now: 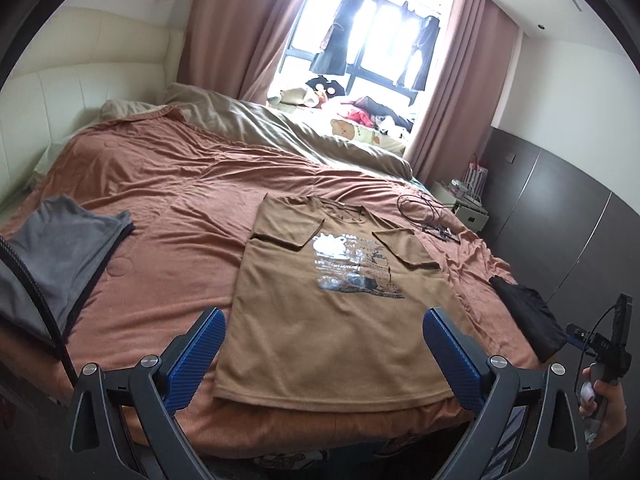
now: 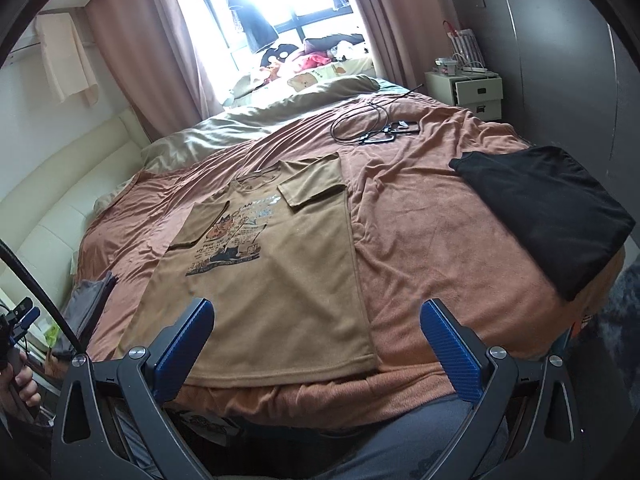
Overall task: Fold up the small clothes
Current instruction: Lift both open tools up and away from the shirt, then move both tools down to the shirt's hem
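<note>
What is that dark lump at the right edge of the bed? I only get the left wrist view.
Observer: It is a black garment, folded flat into a neat rectangle. It lies on the bedspread, apart from the brown T-shirt.
Operator: Is the right gripper open? I only see its side.
Observer: Yes, the right gripper is wide open and holds nothing. In its own view, one finger sits in front of the T-shirt's lower part and the other in front of bare bedspread.
</note>
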Demonstrator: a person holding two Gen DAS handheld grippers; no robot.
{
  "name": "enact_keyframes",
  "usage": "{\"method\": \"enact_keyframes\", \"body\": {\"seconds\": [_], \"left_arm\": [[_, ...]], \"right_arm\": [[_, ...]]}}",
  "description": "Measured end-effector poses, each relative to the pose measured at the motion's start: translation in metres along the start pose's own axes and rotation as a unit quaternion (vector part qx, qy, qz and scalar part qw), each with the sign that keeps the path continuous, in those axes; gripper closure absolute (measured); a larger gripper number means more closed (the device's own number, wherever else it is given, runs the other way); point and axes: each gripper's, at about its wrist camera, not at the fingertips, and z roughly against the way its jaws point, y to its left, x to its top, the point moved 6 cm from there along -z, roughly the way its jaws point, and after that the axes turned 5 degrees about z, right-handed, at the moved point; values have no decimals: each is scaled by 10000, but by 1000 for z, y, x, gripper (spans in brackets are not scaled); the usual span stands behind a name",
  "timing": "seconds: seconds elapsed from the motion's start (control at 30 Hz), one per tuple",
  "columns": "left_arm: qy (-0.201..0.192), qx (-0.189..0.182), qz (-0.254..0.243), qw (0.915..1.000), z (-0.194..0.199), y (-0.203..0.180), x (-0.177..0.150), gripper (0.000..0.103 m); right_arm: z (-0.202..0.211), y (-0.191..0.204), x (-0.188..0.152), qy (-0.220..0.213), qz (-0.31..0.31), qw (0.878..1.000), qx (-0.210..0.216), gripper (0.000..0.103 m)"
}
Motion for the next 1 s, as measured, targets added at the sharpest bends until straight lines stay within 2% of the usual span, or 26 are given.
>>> {"method": "enact_keyframes", "body": {"seconds": [0.07,0.3,0.47,0.57,0.67,0.73,0.87,1.0], "left_arm": [[28,-104,150,9998,8,9,-10,3],[-18,-111,587,9982,29,44,-33,4],[113,-19,749,9971,23,65,-52,8],[267,90,902,9955,11,80,-63,18],[472,87,1106,9927,-3,94,-75,28],[551,99,1207,9911,-12,102,-82,31],[791,110,1470,9859,-34,115,-94,41],[998,67,1790,9788,-58,124,-99,48]], "right_arm": [[6,-2,-8,43,-106,9999,63,0],[11,-9,-29,217,-223,9994,169,5],[-4,-16,-45,419,-386,9980,287,18],[-16,-19,-54,520,-594,9964,295,30],[-30,-23,-62,557,-837,9941,406,31],[-41,-26,-66,594,-995,9921,483,31],[-64,-30,-76,740,-1281,9864,716,41],[-87,-37,-76,869,-1480,9815,851,42]]}}
